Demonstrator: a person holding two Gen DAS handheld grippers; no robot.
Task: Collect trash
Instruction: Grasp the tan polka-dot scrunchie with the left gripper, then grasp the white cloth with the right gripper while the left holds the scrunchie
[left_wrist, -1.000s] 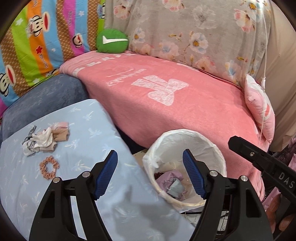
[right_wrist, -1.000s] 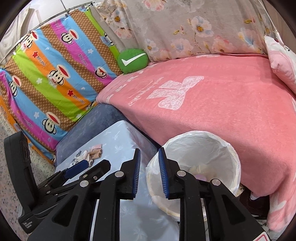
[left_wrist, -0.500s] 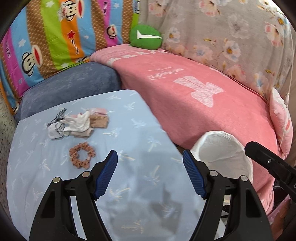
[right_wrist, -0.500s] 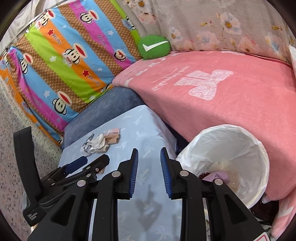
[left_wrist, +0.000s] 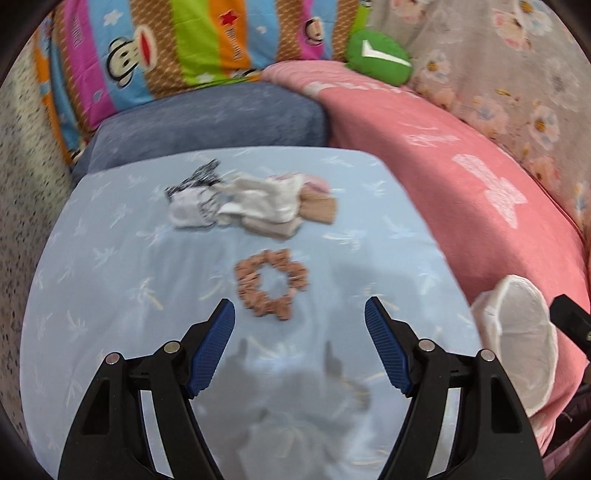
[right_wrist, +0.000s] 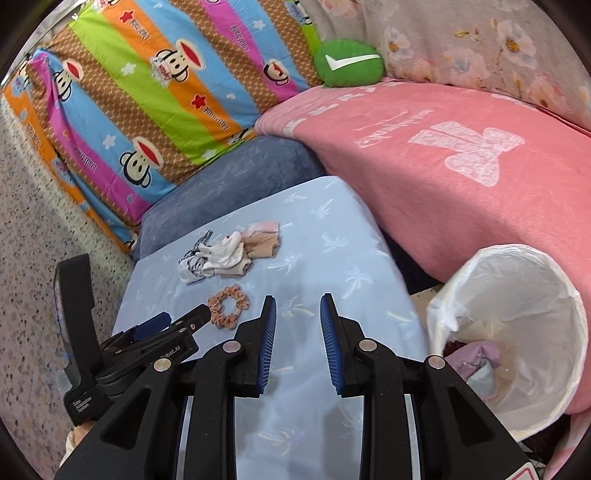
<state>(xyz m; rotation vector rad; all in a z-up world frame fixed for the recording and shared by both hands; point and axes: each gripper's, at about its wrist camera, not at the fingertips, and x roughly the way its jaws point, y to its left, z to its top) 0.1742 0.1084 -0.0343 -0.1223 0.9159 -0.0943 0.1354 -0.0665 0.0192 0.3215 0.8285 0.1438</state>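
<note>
At the far left of my right wrist view I see speckled floor (right_wrist: 26, 236) running down the frame, and above it the striped monkey-print bedding (right_wrist: 147, 92) slants from the upper left toward the centre. My left gripper (right_wrist: 186, 318) pokes in at lower left, its tip just beside the scrunchie (right_wrist: 229, 305). From its own camera the left gripper (left_wrist: 300, 314) stands wide, jaws well apart with nothing between them, and the scrunchie (left_wrist: 271, 282) lies just above the gap, nearer the left pad.

The light blue palm-print cloth (left_wrist: 110, 277) fills the middle of both views. Its far edge meets a dark blue cushion (left_wrist: 207, 118); its right edge drops off against the pink blanket (left_wrist: 461, 184). A small heap of socks (left_wrist: 251, 206) lies above the scrunchie, close to the far edge, apart from it. Below the scrunchie and to its right, the cloth is bare, giving me room to work.

My right gripper (right_wrist: 298, 314) sits low centre in its view, jaws partly open with a narrow gap and empty, over bare cloth to the right of the scrunchie.

Further right, a green cushion with a white tick (right_wrist: 347, 62) rests at the top against the floral cover (right_wrist: 480, 40). At lower right the trash bin (right_wrist: 546, 280), lined with a white bag, stands just off the cloth's right edge, touching the pink blanket; crumpled items (right_wrist: 476, 362) lie in its bottom.
</note>
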